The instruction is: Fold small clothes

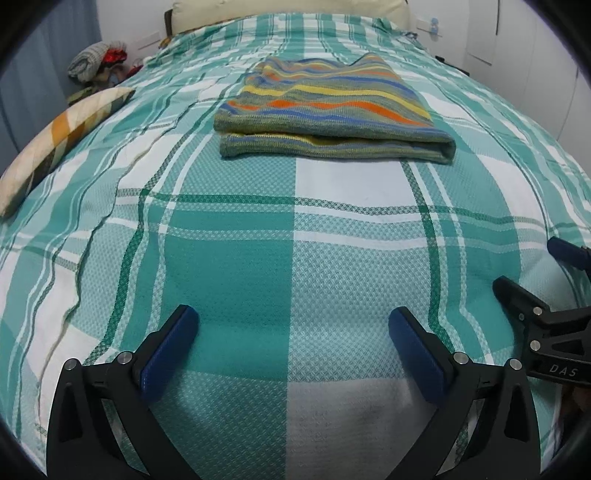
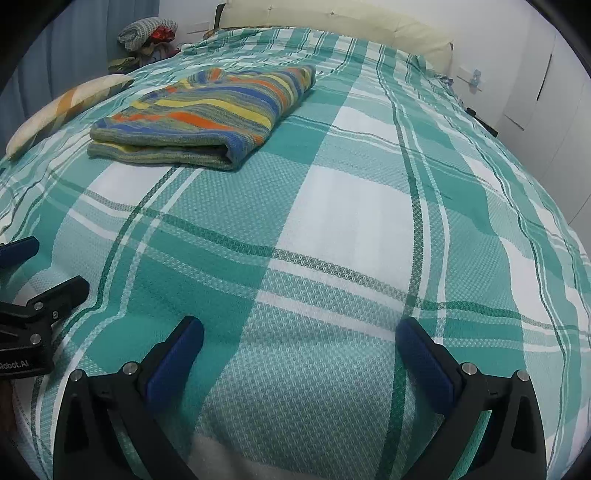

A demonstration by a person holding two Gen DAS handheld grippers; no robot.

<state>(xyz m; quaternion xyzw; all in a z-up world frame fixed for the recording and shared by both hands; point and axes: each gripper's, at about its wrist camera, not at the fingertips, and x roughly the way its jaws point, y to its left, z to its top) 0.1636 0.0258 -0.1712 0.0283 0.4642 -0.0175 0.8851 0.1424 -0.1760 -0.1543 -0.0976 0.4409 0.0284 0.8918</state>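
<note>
A striped knit garment (image 1: 328, 110), in green, orange, yellow and blue, lies folded in layers on the green and white checked bedspread (image 1: 295, 236). It also shows in the right wrist view (image 2: 207, 114), at the upper left. My left gripper (image 1: 293, 325) is open and empty, low over the bedspread, well short of the garment. My right gripper (image 2: 299, 332) is open and empty too, beside the left one. Each gripper shows at the edge of the other's view: the right gripper (image 1: 532, 273) and the left gripper (image 2: 48, 266).
A checked orange and cream pillow (image 1: 55, 140) lies at the bed's left edge. A cream headboard cushion (image 2: 332, 22) is at the far end. A pile of clothes (image 1: 98, 59) sits beyond the bed at the back left. White cupboards (image 2: 546, 92) stand to the right.
</note>
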